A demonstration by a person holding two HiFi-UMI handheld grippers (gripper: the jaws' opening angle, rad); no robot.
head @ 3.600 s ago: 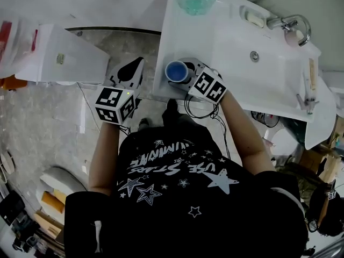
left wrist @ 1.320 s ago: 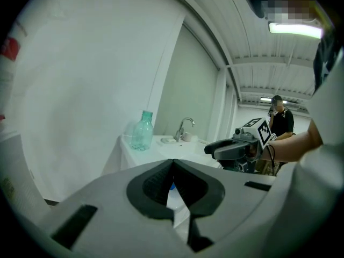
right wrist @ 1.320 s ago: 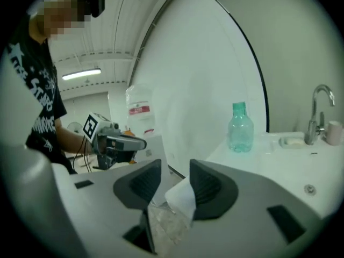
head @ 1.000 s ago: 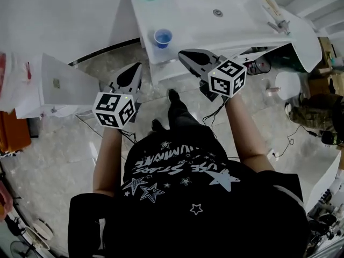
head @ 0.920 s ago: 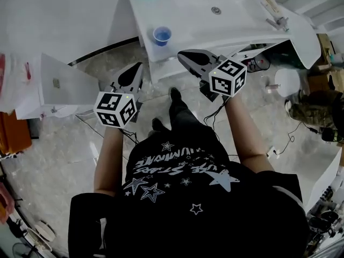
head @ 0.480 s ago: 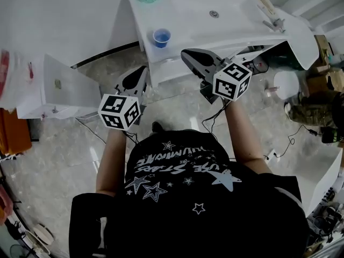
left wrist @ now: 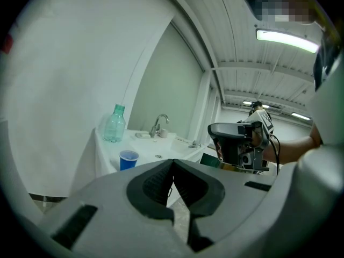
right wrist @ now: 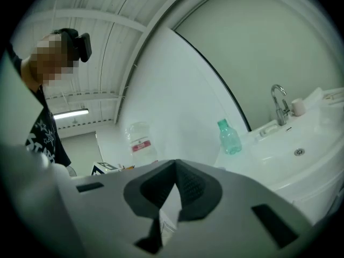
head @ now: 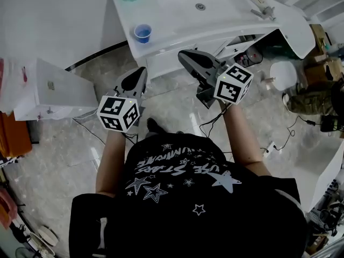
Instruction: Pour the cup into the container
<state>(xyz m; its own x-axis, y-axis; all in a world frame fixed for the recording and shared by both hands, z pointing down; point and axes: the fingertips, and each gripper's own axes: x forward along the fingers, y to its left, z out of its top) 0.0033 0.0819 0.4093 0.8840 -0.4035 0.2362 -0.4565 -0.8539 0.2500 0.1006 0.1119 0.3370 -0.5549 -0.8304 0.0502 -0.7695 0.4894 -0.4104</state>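
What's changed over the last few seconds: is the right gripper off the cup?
Yes. The right gripper, at the blue cup earlier, has pulled back from the sink counter and is shut, empty. Unchanged: cup upright on the counter's corner, left gripper shut and empty.

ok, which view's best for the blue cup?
Head view: the blue cup is seen from above, unobstructed, with its open top visible, standing at a corner of the sink counter. The left gripper view shows it side-on and upright, but small. The right gripper view doesn't show it.
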